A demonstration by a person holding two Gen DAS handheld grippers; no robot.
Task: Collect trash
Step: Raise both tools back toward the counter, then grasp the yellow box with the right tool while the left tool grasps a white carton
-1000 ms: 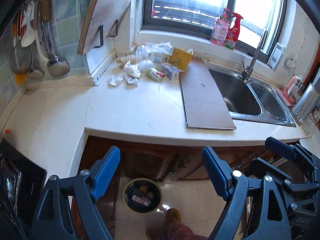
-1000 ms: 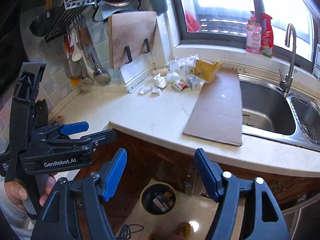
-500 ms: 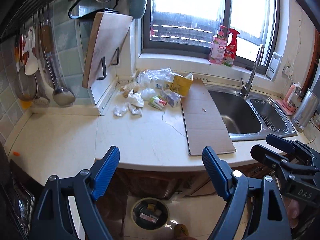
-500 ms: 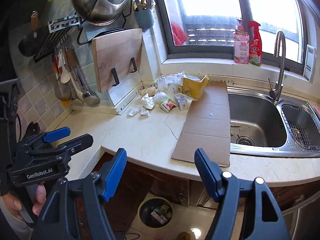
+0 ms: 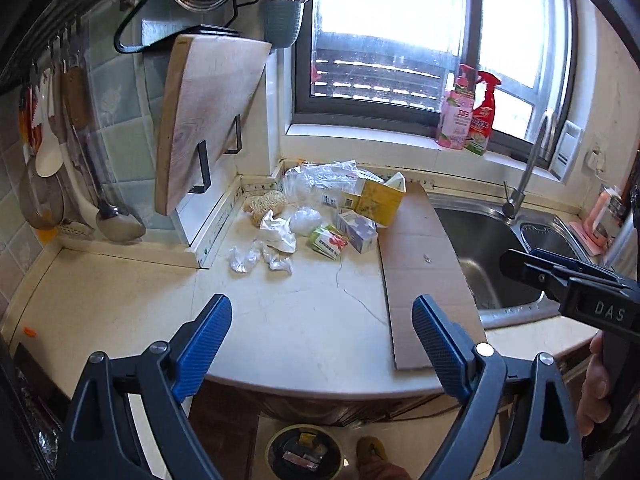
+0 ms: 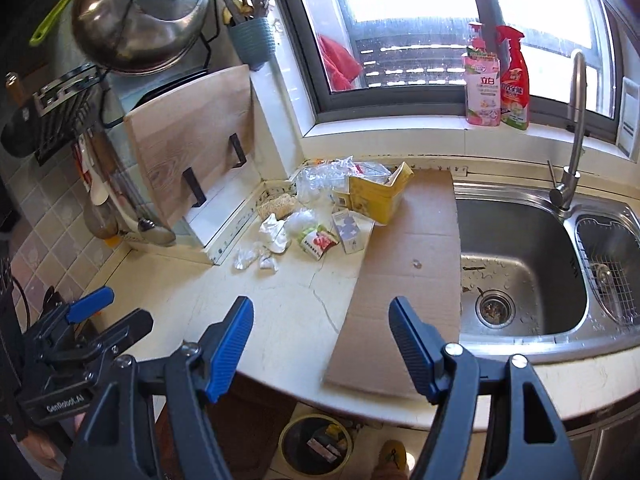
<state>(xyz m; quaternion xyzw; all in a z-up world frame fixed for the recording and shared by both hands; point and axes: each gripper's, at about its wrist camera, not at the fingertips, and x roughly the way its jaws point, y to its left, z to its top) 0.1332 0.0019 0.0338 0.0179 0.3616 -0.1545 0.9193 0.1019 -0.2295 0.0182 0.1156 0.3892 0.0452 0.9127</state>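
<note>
Cardboard sheet [image 5: 424, 264] is lying flat along the sink [image 6: 520, 264] edge, and the actual trash pile is heaped in the back corner of the countertop [image 5: 304, 320] under the window: a yellow carton [image 5: 380, 202], a small white box [image 5: 358, 232], a green-and-red packet [image 5: 328, 242], some crumpled tissues [image 5: 276, 232] and clear plastic bags [image 5: 320, 176]. Compared with a second ago both wrist views have come up and forward. Before, they were mostly staring at the cabinet front and the bin [image 5: 306, 456] on the floor; now the whole counter fills the view and the bin is just peeking in at the bottom edge. So I'd read this as the swing away from the bin and back toward the pile for another grab. Left gripper [image 5: 322, 350] has nothing between its blue pads and its jaws are opening wider right now. Right gripper [image 6: 320, 346] is spread apart too, also empty, hovering over the near edge of the counter by the cardboard. Neither is anywhere close to the pile yet, it's well apart from both. There's already some stuff sitting in the bin, but plenty left on the counter, so my guess is we're somewhere mid-job.
</note>
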